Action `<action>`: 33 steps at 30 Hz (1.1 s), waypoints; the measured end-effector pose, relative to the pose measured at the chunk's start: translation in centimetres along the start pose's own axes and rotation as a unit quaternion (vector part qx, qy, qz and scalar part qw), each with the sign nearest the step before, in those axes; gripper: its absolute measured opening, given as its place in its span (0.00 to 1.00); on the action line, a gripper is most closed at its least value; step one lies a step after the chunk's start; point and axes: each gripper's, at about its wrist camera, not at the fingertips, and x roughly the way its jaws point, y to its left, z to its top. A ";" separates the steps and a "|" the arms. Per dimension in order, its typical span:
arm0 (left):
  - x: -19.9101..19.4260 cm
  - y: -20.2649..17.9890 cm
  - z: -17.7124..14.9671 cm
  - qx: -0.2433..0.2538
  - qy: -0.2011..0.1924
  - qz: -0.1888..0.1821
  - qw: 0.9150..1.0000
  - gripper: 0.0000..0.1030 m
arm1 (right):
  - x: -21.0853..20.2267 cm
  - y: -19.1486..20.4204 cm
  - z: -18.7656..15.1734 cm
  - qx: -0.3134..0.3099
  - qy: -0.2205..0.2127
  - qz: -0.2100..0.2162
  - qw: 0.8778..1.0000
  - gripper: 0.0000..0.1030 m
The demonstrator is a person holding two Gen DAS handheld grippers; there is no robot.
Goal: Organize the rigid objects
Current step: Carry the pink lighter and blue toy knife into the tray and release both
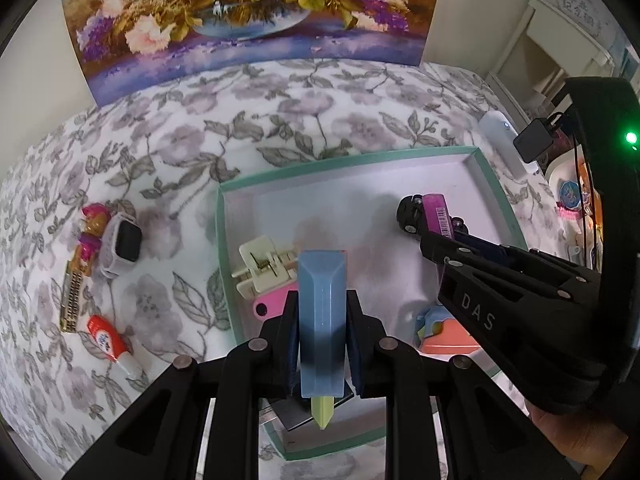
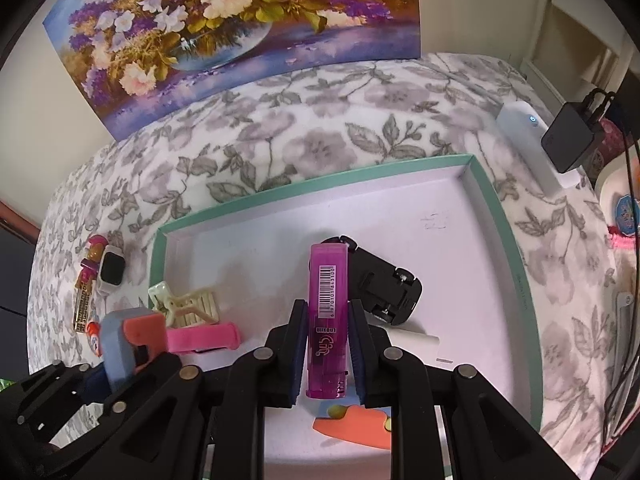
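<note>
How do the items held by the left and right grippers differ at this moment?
The left gripper is shut on a pale blue block, opaque, with a salmon side in the right wrist view. The right gripper is shut on a purple lighter, translucent and bearing a barcode label. The block looks wider; the lighter is slimmer. Both are held over the teal-rimmed box.

Toy car, clip inside tray; watch, glue bottle left of tray, on cloth.

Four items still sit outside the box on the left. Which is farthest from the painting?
The red-and-white tube. It lies at the near end of the row, beyond the gold comb, watch and toy figure.
</note>
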 end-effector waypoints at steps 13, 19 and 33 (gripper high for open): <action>0.6 0.1 0.0 -0.003 0.012 0.005 1.000 0.22 | 0.1 0.3 -0.1 -0.004 0.001 -0.002 1.000 0.21; -0.3 0.6 0.4 -0.009 0.001 0.016 1.000 0.39 | -0.8 0.3 0.3 0.000 -0.010 -0.007 1.000 0.25; -1.1 6.0 1.1 -0.081 -0.018 0.075 0.994 0.80 | -1.9 1.1 1.0 -0.005 -0.033 -0.036 0.999 0.69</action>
